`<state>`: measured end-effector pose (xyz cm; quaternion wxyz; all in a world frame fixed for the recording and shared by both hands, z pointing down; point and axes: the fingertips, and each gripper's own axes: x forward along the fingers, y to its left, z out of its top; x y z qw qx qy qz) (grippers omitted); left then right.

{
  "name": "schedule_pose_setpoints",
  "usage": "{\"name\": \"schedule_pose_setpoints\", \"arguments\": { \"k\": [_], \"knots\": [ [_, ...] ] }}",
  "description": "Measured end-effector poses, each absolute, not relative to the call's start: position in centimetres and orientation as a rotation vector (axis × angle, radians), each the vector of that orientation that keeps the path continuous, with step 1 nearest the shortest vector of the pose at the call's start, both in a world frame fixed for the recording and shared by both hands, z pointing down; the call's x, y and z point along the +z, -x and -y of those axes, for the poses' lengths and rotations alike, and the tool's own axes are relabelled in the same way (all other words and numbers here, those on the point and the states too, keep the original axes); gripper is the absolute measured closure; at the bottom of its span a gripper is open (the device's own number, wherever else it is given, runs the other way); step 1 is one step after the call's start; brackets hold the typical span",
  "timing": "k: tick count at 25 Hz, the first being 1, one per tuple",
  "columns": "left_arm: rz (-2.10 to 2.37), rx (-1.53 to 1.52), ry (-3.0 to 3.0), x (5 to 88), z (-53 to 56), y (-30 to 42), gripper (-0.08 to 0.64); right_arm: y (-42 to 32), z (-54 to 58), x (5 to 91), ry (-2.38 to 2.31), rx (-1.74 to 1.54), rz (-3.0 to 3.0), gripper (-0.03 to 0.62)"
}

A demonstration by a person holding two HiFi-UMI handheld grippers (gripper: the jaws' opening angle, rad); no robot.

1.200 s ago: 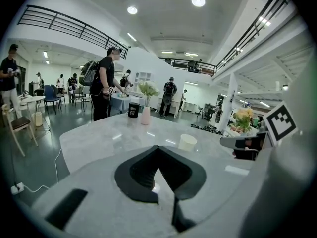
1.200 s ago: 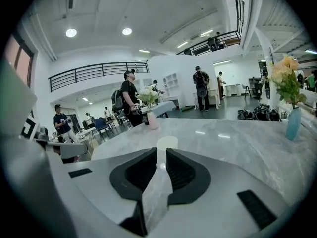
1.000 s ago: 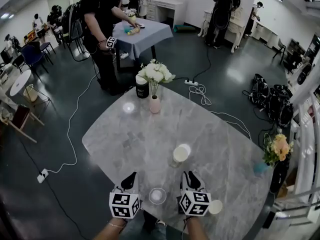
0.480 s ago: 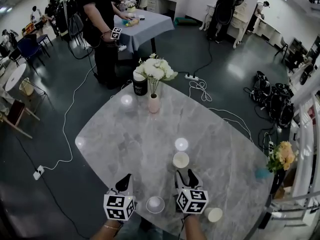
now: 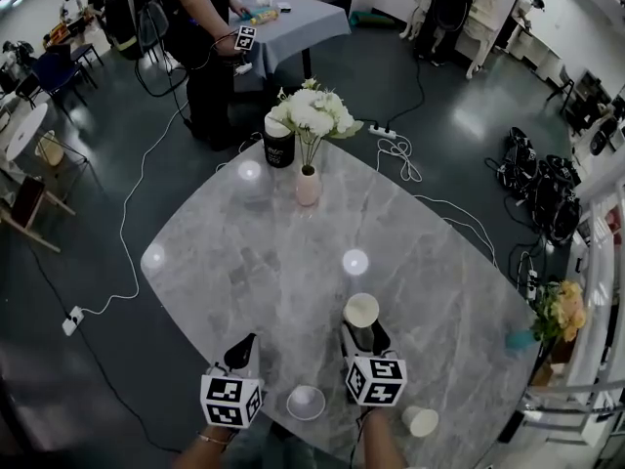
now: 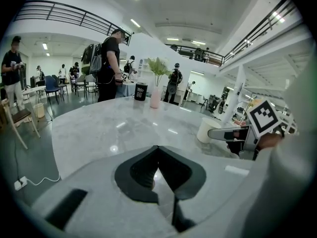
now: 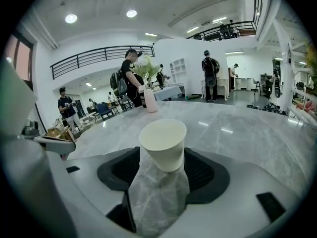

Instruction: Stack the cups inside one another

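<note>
Three white paper cups stand on the grey marble table [image 5: 244,262]. One cup [image 5: 361,310] [image 7: 163,144] stands upright between the tips of my right gripper [image 5: 359,334] [image 7: 161,158], whose jaws have just been opening; the pads do not press on it. A second cup [image 5: 306,402] sits near the table's front edge between the two grippers. The third cup [image 5: 421,420] is at the front right. My left gripper [image 5: 243,346] [image 6: 157,148] hovers low over bare table with its tips together and nothing in them. The left gripper view shows the right gripper [image 6: 233,134] beside its cup [image 6: 208,130].
A pink vase of white flowers [image 5: 309,186] and a black can [image 5: 278,149] stand at the table's far edge. Yellow flowers [image 5: 564,306] are off the right edge. A person [image 5: 210,57] stands beyond the table; cables [image 5: 400,164] lie on the floor.
Both grippers came forward and lower over the table. The right gripper's jaws opened and closed the gap to the upright cup, which now stands between their tips.
</note>
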<state>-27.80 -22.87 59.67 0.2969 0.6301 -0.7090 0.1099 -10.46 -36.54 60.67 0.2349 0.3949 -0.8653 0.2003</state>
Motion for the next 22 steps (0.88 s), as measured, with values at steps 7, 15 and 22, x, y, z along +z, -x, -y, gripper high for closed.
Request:
{"name": "schedule_pose_setpoints", "arguments": {
  "k": [7, 15, 22],
  "knots": [
    [1.881, 0.294, -1.655, 60.6, 22.7, 28.8, 0.565, 11.2, 37.5, 61.3, -1.109, 0.519, 2.361, 0.356],
    [1.878, 0.292, -1.648, 61.0, 22.4, 29.4, 0.565, 11.3, 38.0, 61.5, -1.143, 0.522, 2.357, 0.357],
    [1.872, 0.287, -1.654, 60.9, 22.3, 29.4, 0.565, 11.0, 37.7, 61.1, -1.152, 0.539, 2.356, 0.357]
  ]
}}
